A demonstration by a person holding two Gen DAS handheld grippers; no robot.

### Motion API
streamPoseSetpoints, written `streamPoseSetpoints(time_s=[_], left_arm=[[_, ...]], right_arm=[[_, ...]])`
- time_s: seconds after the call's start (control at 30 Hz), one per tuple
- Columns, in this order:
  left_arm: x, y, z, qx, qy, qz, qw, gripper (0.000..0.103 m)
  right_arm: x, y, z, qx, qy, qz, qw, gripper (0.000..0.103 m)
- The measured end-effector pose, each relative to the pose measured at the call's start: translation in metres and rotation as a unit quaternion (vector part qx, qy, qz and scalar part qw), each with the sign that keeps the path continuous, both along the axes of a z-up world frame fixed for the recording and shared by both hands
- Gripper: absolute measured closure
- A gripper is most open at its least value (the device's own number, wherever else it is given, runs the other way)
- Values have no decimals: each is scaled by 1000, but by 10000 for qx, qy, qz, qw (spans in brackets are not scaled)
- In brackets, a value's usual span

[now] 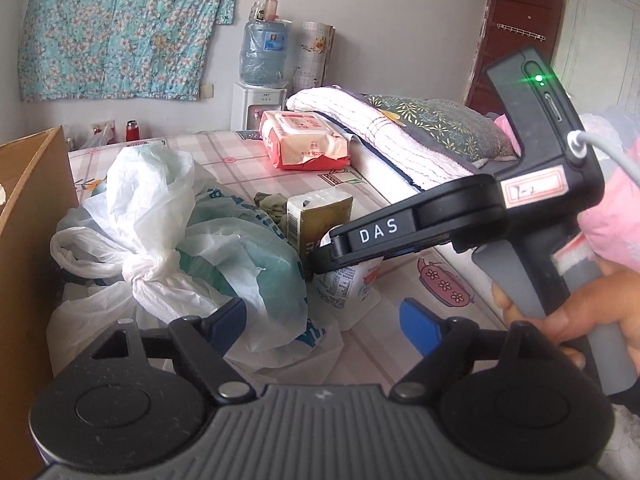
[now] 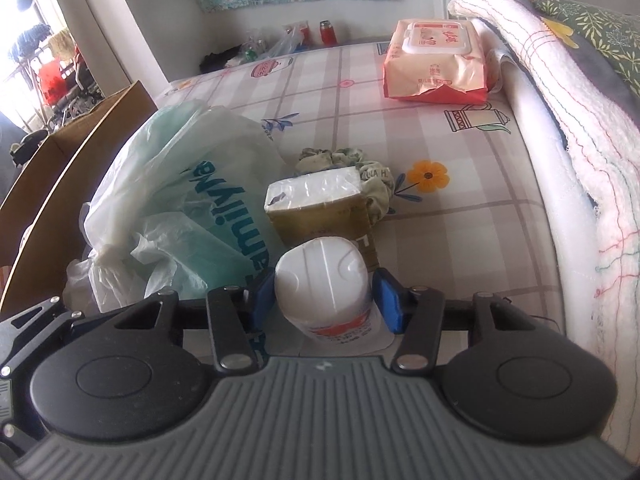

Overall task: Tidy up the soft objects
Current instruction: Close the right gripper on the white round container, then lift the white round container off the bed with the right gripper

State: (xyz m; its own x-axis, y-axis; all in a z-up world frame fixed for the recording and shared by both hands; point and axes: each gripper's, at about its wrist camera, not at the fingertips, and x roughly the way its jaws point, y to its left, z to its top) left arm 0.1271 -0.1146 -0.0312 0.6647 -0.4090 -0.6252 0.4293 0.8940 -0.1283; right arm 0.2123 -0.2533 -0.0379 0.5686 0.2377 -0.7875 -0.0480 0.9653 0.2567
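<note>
On the bed lie a knotted plastic bag (image 1: 168, 240) (image 2: 188, 200), a gold tissue pack (image 1: 318, 220) (image 2: 320, 204), a white wipes canister (image 1: 348, 284) (image 2: 326, 280), a green scrunchie (image 2: 344, 160) and a red wipes pack (image 1: 306, 140) (image 2: 434, 64). My right gripper (image 2: 325, 298) has its blue pads on either side of the canister, seemingly touching it. In the left wrist view the right gripper body (image 1: 460, 208) reaches over the canister. My left gripper (image 1: 322, 320) is open and empty, its left pad against the bag.
A cardboard box (image 1: 28, 240) (image 2: 76, 152) stands at the left of the bed. A folded white blanket (image 1: 384, 136) (image 2: 560, 120) and a patterned pillow (image 1: 440, 120) lie along the right. A water dispenser (image 1: 260, 80) stands at the back wall.
</note>
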Motion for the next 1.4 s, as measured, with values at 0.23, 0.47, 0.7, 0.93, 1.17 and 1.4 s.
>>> streamPoseSetpoints(time_s=[0.23,0.47,0.7,0.93,1.17,1.4], left_arm=[[-13,-7,-4,230,-287,-97,9993,26],[-25,-10,-1,175,-234,-148,9995,37],[-34,-15,-3,-45,-125,-373,9992,66],[-24,-39,-10,-1,-108,-683,9976,68],[-2,-61,-19,-22,-73,-736,9973,73],[0,-61,-20,-80,-71,-593,9982,77]], right_arm=[[-4,-43,-7,1339,228,-581,9890,53],[-23,-81,-33,3118,933,-1120,9389,53],[-47,-104,-31,3039,955,-1581,9346,50],[-61,-100,-18,2294,768,-1699,9553,50],[-49,-92,-20,1909,753,-1583,9658,53],[-47,-89,-23,2091,789,-1562,9621,55]])
